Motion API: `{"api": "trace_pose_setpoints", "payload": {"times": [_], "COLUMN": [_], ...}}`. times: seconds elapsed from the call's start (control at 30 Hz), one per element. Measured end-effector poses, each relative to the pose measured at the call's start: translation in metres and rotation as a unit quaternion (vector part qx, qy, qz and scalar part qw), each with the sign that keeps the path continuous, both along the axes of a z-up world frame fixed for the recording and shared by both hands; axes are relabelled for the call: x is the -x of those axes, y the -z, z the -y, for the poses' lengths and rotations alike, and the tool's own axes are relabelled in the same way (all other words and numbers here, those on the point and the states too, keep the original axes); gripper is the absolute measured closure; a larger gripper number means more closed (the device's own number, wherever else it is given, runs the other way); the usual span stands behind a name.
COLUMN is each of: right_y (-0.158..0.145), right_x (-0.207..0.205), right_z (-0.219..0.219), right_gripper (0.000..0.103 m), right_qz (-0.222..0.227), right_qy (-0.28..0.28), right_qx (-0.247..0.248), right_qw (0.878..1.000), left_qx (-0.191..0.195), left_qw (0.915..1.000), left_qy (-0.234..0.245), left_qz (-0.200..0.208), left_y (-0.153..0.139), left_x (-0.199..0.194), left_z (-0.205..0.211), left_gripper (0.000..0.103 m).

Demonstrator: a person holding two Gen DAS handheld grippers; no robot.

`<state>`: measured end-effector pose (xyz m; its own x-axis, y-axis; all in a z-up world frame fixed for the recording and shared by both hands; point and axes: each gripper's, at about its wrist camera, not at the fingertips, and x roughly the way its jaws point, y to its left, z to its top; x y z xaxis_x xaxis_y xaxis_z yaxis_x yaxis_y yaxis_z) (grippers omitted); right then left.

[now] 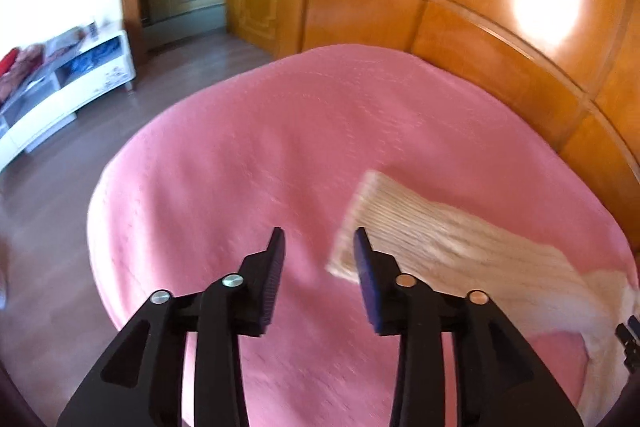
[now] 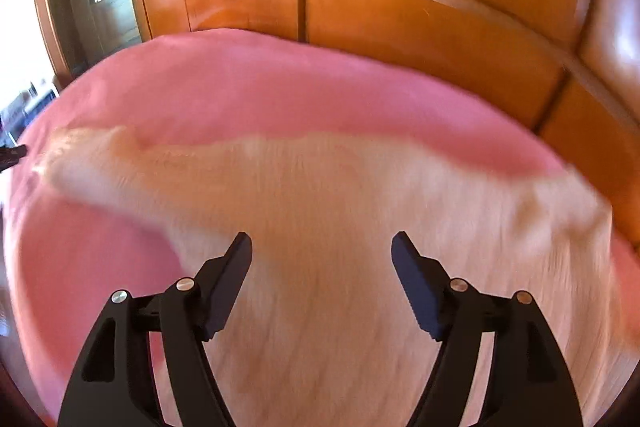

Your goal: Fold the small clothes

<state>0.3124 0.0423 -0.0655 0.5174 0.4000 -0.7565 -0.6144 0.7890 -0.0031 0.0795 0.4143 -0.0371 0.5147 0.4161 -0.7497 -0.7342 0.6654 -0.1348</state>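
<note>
Black fingers of the left gripper (image 1: 319, 239) fill the near edge of the left wrist view, parted with nothing between them, only the pink bedspread (image 1: 248, 155) showing through the gap. Just past the right finger, at about two o'clock from the tips, lies the ribbed cuff of a cream knitted sweater (image 1: 440, 235), its sleeve running off toward four o'clock. Wooden wall panels (image 1: 460, 7) stand at twelve to three o'clock; a white cabinet (image 1: 80, 83) sits at nine o'clock on the floor. From the right wrist view, the right gripper (image 2: 322, 241) hangs released, jaws wide, over the blurred sweater body, which spreads flat across the bedspread from ten to four o'clock
</note>
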Motion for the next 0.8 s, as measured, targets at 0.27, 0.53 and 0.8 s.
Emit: {"api": "trace_pose_setpoints", "payload": {"times": [0.27,0.53,0.8], "right_y": [-0.005,0.002,-0.016], "right_x": [0.042,0.097,0.137], "right_z": [0.013,0.083,0.220], "right_gripper": [0.043,0.035,0.036], "right_qz": [-0.036,-0.047,-0.033], "right_qy": [-0.008,0.031,0.171], "right_qx": [-0.038,-0.037,-0.058], "right_qw": [0.999,0.998,0.983], "left_qx": [-0.020,-0.011,0.016], "left_qw": [0.9914,0.9476,0.9385], "left_qy": [0.121,0.319,0.344], "left_qz": [0.046,0.017,-0.027], "left_y": [-0.033,-0.031,0.007], "left_x": [-0.019,-0.123,-0.181], "left_z": [0.048,0.155,0.235], "left_gripper": [0.056,0.056,0.056]}}
